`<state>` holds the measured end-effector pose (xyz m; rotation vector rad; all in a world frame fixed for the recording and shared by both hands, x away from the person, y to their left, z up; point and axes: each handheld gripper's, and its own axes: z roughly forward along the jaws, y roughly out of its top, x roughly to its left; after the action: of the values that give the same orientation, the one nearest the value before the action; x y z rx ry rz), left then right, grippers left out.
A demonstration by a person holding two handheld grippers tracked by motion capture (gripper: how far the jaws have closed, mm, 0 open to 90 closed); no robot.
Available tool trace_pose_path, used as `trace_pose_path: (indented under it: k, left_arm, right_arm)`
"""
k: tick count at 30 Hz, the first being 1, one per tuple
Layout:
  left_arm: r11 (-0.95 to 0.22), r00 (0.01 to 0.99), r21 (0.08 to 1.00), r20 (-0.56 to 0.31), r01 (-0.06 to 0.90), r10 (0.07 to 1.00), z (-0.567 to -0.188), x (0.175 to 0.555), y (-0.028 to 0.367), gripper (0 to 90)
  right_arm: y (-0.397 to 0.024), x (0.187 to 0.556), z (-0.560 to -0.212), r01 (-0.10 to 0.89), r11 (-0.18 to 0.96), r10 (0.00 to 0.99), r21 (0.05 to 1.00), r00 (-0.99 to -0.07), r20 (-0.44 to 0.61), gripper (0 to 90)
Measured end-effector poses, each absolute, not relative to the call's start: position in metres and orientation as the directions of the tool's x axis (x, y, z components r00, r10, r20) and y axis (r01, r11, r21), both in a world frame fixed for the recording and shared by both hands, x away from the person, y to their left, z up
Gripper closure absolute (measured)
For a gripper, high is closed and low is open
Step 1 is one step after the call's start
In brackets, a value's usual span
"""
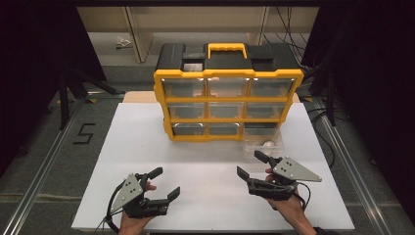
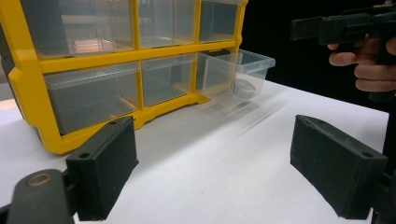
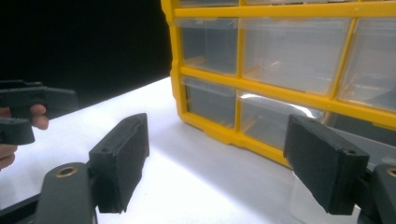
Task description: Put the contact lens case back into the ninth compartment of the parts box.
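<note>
A yellow organizer with nine clear drawers is standing at the far middle of the white table. Its bottom right drawer is sticking out toward the near side, and a small round thing is lying inside it; what it is, I cannot tell. In the left gripper view the same drawer is jutting out of the frame with the round thing against its front wall.

The right gripper is hovering just near of that drawer, on the right side of the table, with its jaws spread apart and nothing between them. In the right gripper view those jaws are framing the organizer's lower rows, touching nothing.

The left gripper is sitting at the near left, well apart from the organizer, jaws released wide and empty. A hand is gripping it from below, and another hand is holding the right one.
</note>
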<state>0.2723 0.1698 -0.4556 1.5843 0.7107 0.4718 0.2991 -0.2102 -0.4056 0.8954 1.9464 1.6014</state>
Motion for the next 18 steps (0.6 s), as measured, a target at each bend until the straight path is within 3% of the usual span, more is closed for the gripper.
trace_pose_path:
  k: [18]
  left_arm:
    - [-0.036, 0.727, 0.984, -0.103, 0.173, 0.679, -0.4557, 0.2724, 0.1695, 14.6]
  right_arm:
    - [-0.2156, 0.2912, -0.4157, 0.193, 0.086, 0.743, 0.978, -0.666, 0.066, 19.5]
